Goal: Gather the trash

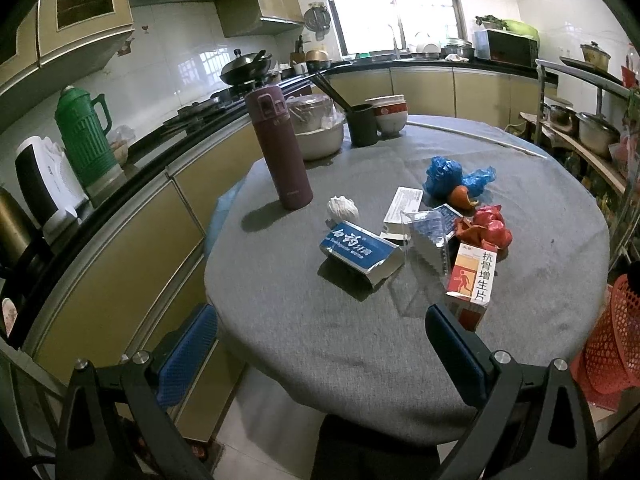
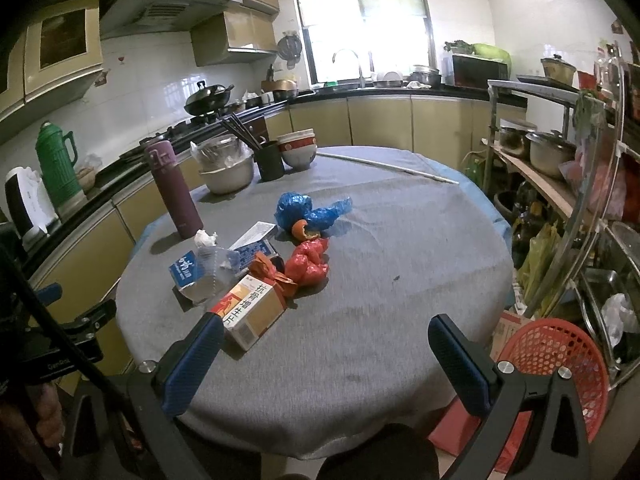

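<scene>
A heap of trash lies mid-table on the grey cloth: a blue toothpaste box (image 1: 358,251), a clear plastic pack (image 1: 429,240), an orange-and-white medicine box (image 1: 474,282) (image 2: 250,312), a red crumpled bag (image 1: 490,227) (image 2: 309,263), a blue crumpled bag (image 1: 444,174) (image 2: 298,210), a piece of orange peel (image 1: 462,197) and a white tissue ball (image 1: 342,209). My left gripper (image 1: 320,336) hangs open over the near table edge, short of the heap. My right gripper (image 2: 324,344) is open too, its left finger beside the medicine box, nothing between the pads.
A red mesh basket (image 2: 556,364) (image 1: 612,344) stands on the floor right of the round table (image 2: 400,264). At the table's far side are a maroon flask (image 1: 280,148), a steel pot (image 1: 320,136), a dark cup with chopsticks (image 1: 362,124) and stacked bowls (image 1: 390,114). Shelves crowd the right; counters run along the left.
</scene>
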